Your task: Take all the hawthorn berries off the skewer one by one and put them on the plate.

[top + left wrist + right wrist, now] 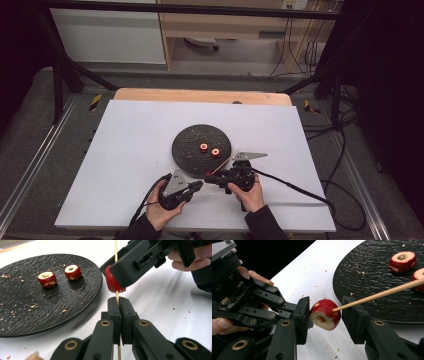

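Observation:
A thin wooden skewer (116, 250) is clamped in my left gripper (119, 302), whose jaws are shut tight on its lower end. A cored red fruit (324, 315) sits threaded on the skewer just above those jaws. My right gripper (325, 312) is shut on this fruit, one black pad on each side. In the high view both grippers meet just in front of the black round plate (190, 155), the left gripper (199, 185) facing the right gripper (208, 178). Two more cored red fruits (47, 279) (72, 272) lie on the plate.
The plate (25, 315) is strewn with crumbs, and more crumbs dot the white sheet (130, 140) that covers the wooden table (200, 95). Cables (300, 192) trail from the grippers across the sheet. Black frame poles (60, 80) stand at the table's far corners.

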Motion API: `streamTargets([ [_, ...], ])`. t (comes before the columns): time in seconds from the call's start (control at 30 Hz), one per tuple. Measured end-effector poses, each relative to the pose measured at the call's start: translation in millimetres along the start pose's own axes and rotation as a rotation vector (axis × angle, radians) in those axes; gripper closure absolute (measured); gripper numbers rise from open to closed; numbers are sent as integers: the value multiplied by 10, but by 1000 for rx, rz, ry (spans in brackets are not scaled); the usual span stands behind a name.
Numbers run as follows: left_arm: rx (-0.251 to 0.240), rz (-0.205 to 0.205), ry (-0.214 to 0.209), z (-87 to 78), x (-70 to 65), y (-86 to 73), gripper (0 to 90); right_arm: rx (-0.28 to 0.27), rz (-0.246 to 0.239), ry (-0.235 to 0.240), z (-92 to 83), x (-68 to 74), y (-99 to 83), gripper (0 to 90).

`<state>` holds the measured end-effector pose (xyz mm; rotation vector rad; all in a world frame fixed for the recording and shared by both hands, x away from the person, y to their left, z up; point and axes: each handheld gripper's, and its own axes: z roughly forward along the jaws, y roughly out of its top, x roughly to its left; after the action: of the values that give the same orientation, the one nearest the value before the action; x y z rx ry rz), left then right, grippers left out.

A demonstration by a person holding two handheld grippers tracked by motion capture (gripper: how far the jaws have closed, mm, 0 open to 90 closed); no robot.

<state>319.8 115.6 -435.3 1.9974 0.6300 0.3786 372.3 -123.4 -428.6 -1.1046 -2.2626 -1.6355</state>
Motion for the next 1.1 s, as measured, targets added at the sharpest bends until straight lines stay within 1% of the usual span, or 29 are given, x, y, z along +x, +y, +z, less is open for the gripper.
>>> streamTargets([
  [0.13,-5,-4,-6,-11,6,-1,881,2,0,6,-21,-1,18,616],
  [0.37,-15,-2,-14,-43,13,-6,881,-7,-15,-12,-98,-8,78,618],
  [0.53,-22,1,-20,-78,22,-14,881,-20,-11,-14,-150,-13,123,620],
  [0.63,-23,-2,-18,-102,33,-29,881,-35,-11,-25,-184,-24,157,620],
  [0.83,-21,-9,-14,-185,77,-78,881,-85,-4,-58,-303,-85,265,620],
  [0.97,-23,-14,-11,-214,98,-93,881,-105,-1,-70,-353,-123,330,620],
  [1.1,-23,-15,-11,-226,113,-99,881,-111,7,-80,-385,-173,392,621],
])
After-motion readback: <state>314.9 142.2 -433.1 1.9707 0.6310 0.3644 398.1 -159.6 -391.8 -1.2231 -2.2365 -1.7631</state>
